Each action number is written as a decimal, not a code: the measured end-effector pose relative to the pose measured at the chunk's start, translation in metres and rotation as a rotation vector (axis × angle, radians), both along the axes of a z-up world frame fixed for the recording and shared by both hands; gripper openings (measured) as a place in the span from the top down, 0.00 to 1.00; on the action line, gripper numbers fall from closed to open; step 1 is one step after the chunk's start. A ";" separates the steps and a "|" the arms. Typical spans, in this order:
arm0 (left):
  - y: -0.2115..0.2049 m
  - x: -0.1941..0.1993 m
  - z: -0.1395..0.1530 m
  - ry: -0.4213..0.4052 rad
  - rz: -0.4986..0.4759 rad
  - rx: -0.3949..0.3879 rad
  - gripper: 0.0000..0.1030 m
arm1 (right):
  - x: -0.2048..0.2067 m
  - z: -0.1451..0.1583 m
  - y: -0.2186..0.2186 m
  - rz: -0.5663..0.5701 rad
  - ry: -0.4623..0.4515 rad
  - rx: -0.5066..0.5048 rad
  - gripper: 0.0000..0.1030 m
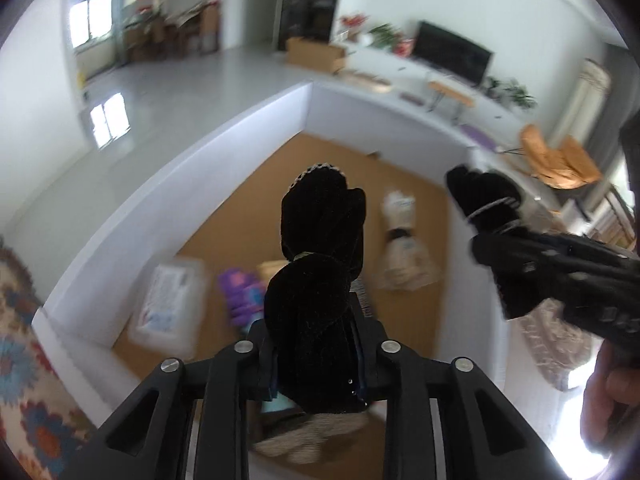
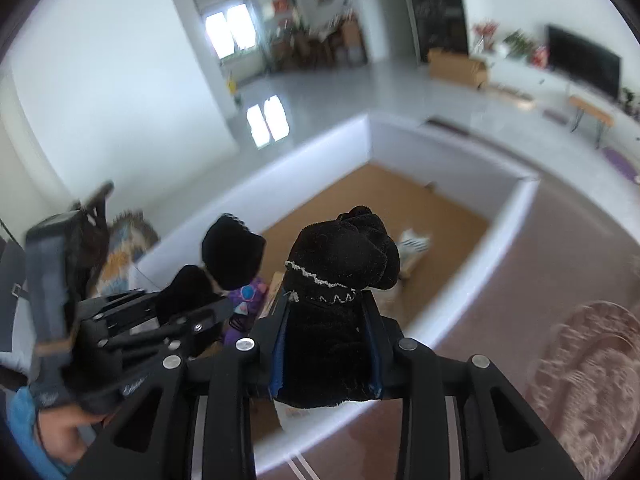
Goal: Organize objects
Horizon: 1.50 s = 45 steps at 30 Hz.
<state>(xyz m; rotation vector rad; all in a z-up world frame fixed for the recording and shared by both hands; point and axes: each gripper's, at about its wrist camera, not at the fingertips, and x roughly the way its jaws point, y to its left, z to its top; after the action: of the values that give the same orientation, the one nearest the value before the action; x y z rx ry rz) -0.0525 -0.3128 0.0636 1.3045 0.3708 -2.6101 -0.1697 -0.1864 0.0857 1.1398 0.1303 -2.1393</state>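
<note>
My left gripper (image 1: 316,360) and right gripper (image 2: 326,360) each clamp one end of a black cloth (image 1: 320,280) above the box (image 1: 160,184).

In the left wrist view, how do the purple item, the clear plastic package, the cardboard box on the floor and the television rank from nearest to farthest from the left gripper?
From the left gripper, shut on black cloth:
1. Purple item, in the tray, just left of the fingers.
2. Clear plastic package, further left in the tray.
3. Cardboard box, on the floor beyond the tray.
4. Television, on the far wall; close to the box.
</note>
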 end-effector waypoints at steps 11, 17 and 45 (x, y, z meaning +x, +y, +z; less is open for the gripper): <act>-0.001 0.012 -0.007 -0.009 0.070 -0.114 0.12 | -0.020 -0.033 -0.021 0.002 -0.121 0.144 0.25; 0.000 0.031 0.023 0.040 0.221 -0.146 0.08 | -0.015 0.007 -0.021 0.005 -0.030 0.163 0.22; 0.000 0.056 0.047 0.066 0.338 -0.183 0.08 | 0.007 0.010 -0.038 0.051 0.054 0.276 0.15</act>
<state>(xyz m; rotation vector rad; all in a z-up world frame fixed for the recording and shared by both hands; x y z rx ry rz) 0.0031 -0.3129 0.1104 1.0011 0.3225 -2.3439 -0.1623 -0.2242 0.0955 1.2178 0.4868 -2.1534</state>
